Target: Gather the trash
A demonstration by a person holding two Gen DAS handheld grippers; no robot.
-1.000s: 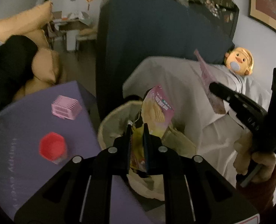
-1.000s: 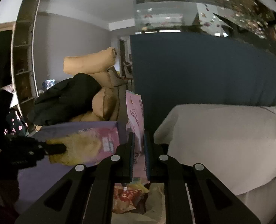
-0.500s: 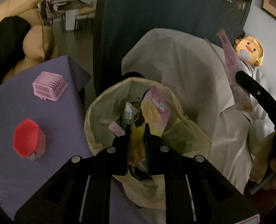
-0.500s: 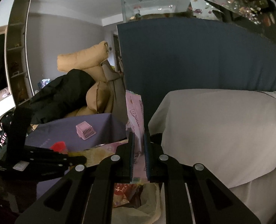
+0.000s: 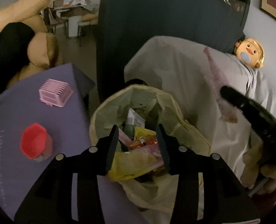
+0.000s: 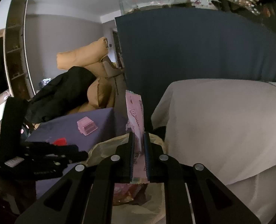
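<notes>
Left gripper (image 5: 138,147), poised above the mouth of the trash bag (image 5: 192,132): its jaws are opening, and the yellow-and-pink snack packet (image 5: 136,162) lies between and below them on top of the rubbish, with no pad seen pressing on it. By this reading the step in hand is the release of that packet into the bag; whether it has wholly left the pads cannot be told.

Right gripper (image 6: 138,145), its jaws nearly closed, clamps a pink wrapper (image 6: 135,115) that stands upright above the fingertips, over the near rim of the same bag; in the left wrist view this wrapper appears blurred, to the right of the bag and in front of a white-draped seat (image 5: 175,71).

Next move, as a judgement: the left gripper needs only to clear the bag, after which the right must carry its wrapper over the opening and part its jaws; the thin wrapper may cling to a pad or catch the rim.

Beyond the bag: a purple table (image 5: 26,112) bearing a pink slatted basket (image 5: 55,94) and a red-capped container (image 5: 35,142); a cartoon-face cushion (image 5: 249,55) farther right.

Writing: the pink wrapper carries stylised dark lettering along its length, not legible; a printed white label (image 5: 136,118) inside the bag is too small to read.
</notes>
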